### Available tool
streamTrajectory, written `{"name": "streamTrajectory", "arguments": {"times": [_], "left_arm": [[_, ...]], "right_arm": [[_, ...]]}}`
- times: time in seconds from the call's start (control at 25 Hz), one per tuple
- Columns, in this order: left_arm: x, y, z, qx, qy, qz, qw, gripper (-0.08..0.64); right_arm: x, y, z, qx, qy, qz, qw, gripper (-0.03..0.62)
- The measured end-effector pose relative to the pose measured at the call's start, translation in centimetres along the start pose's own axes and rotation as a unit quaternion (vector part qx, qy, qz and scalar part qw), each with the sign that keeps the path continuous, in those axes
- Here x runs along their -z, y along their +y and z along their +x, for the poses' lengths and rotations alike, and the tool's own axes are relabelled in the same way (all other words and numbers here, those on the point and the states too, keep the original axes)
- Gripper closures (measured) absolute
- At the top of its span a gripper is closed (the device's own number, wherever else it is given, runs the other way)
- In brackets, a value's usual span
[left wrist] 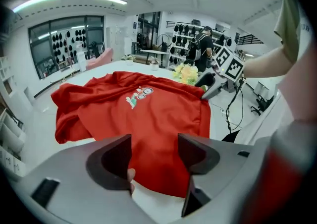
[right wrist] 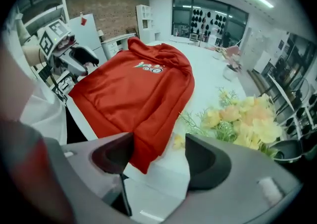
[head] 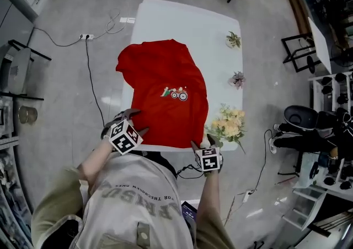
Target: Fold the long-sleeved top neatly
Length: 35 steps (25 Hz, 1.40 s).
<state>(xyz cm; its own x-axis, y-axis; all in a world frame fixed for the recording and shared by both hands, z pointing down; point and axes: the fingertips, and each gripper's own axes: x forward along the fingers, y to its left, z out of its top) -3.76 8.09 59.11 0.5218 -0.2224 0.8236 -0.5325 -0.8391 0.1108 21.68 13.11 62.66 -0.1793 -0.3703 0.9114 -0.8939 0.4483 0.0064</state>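
Note:
A red long-sleeved top [head: 165, 99] with a small printed motif on the chest lies spread on the white table [head: 187, 19], its hem toward the near edge. My left gripper [head: 135, 122] hovers over the hem's left corner, jaws open, the red cloth [left wrist: 143, 114] showing beneath the gap and neither pad pressing it. My right gripper [head: 203, 143] stands open at the hem's right corner; that corner of the top [right wrist: 133, 89] lies below its gap, not gripped. The top's upper left part is bunched and folded over.
A bunch of yellow flowers [head: 229, 124] lies on the table just right of the hem, close to my right gripper. Two small plants [head: 233, 39] [head: 237, 79] stand along the right edge. Cables run over the floor at left; a black chair [head: 300, 118] stands at right.

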Motion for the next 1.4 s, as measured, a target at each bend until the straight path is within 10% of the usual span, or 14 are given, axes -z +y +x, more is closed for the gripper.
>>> {"name": "streamTrajectory", "arguments": {"times": [0.28, 0.64, 0.76, 1.0, 1.2, 1.4], "left_arm": [[-7.1, 12.0, -2.3, -0.103, -0.055, 0.001, 0.9931, 0.27], [-9.8, 25.1, 0.1, -0.211, -0.024, -0.114, 0.9705, 0.255], [-9.4, 26.5, 1.5, -0.224, -0.01, -0.148, 0.9634, 0.255], [-8.8, 27.2, 3.4, -0.235, 0.018, -0.153, 0.9599, 0.308], [-9.4, 26.2, 2.0, -0.24, 0.0, -0.131, 0.9619, 0.486], [-10.9, 21.3, -0.8, -0.214, -0.042, -0.141, 0.9658, 0.495]], "right_arm": [[-11.0, -0.6, -5.0, 0.015, -0.126, -0.023, 0.992, 0.258], [-23.8, -3.7, 4.0, -0.017, -0.15, -0.098, 0.984, 0.259], [-25.6, -3.5, 7.4, -0.037, -0.131, -0.137, 0.981, 0.26], [-25.8, -3.9, 11.7, -0.063, -0.089, -0.196, 0.974, 0.462], [-27.6, -6.0, 9.1, -0.066, -0.128, -0.147, 0.979, 0.56], [-28.3, -12.2, 5.3, 0.011, -0.148, -0.112, 0.983, 0.56]]}}
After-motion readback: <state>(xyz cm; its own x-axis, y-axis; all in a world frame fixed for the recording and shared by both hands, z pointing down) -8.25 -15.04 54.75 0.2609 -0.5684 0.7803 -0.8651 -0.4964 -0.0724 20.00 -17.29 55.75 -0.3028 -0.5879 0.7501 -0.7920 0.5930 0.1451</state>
